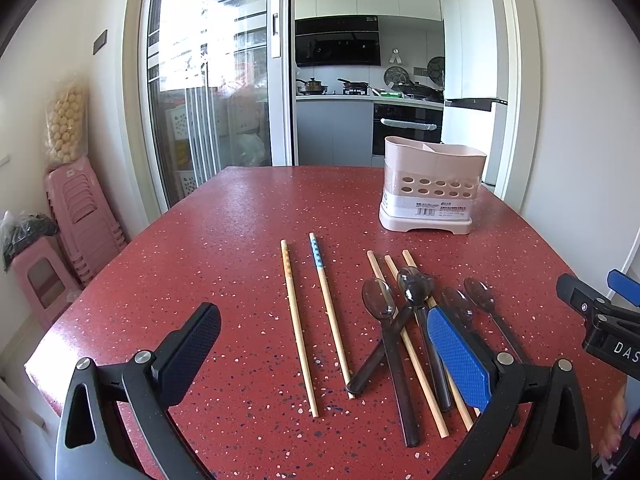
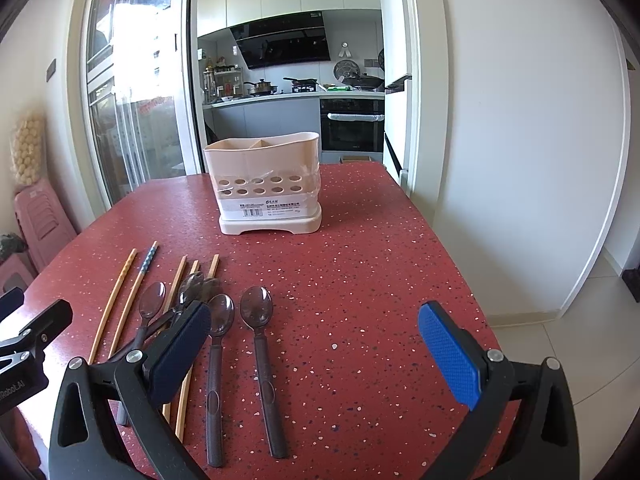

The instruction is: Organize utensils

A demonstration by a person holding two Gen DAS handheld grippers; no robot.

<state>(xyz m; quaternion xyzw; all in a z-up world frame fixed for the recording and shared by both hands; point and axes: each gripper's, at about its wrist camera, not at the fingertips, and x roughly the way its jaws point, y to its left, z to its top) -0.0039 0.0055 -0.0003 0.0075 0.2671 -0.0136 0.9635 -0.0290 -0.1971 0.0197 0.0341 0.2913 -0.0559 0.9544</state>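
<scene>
A pale pink utensil holder (image 1: 432, 188) (image 2: 266, 186) with two compartments stands upright at the far side of the red speckled table (image 1: 240, 240) (image 2: 360, 260). Several wooden chopsticks (image 1: 298, 320) (image 2: 116, 300) and several dark translucent spoons (image 1: 390, 336) (image 2: 260, 344) lie flat near the front, some spoons crossing chopsticks. My left gripper (image 1: 324, 348) is open and empty, hovering above the chopsticks. My right gripper (image 2: 316, 348) is open and empty, above the table just right of the spoons.
Stacked pink stools (image 1: 80, 216) stand left of the table. A glass sliding door (image 1: 200, 80) and a kitchen doorway (image 2: 288, 80) lie behind. A white wall (image 2: 520, 120) runs along the right, with floor tiles (image 2: 560, 352) past the table's right edge.
</scene>
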